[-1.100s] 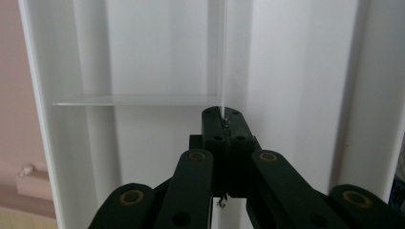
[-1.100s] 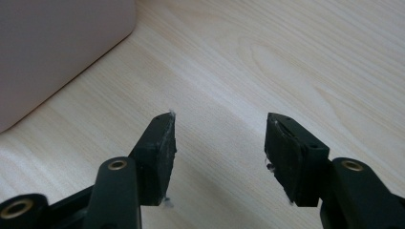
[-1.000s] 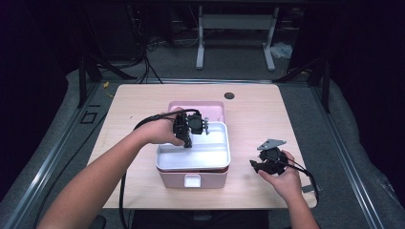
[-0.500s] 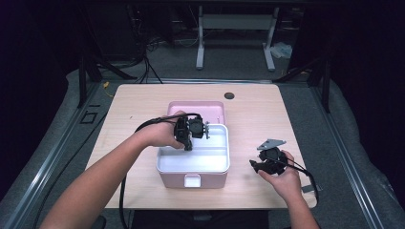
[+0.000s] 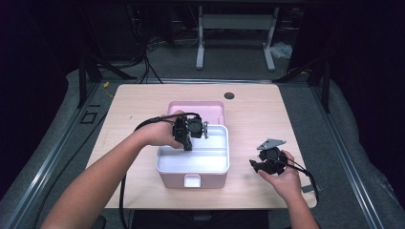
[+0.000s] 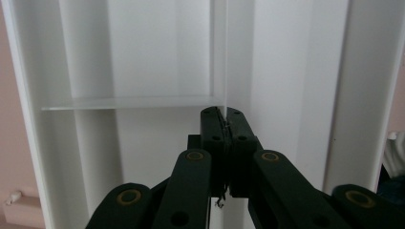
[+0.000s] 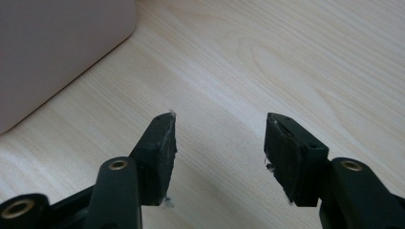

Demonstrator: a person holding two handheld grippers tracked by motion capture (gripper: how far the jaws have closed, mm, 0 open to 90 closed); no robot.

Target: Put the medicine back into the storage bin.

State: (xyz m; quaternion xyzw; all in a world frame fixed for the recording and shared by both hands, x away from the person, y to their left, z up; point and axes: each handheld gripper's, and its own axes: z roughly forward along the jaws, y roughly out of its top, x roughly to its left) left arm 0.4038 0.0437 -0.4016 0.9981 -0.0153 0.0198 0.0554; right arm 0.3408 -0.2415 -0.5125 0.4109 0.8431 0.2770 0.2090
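A pink box [image 5: 191, 180] with a white latch stands mid-table, its pink lid [image 5: 196, 109] lying open behind it. A white tray [image 5: 217, 162] sits inside the box. My left gripper [image 5: 186, 144] points down into the tray's back left part. In the left gripper view its jaws [image 6: 223, 114] are shut on a thin white partition [image 6: 224, 57] of the tray, with a second partition [image 6: 129, 102] crossing to the left. My right gripper [image 5: 254, 165] rests low over the table to the right of the box. Its jaws [image 7: 219, 143] are open, with bare wood between them.
The light wooden table [image 5: 138, 105] has a dark round hole [image 5: 229, 95] near its far edge. A corner of the pink box [image 7: 57, 47] lies close to the right gripper's left jaw. Cables trail from both grippers toward the near edge.
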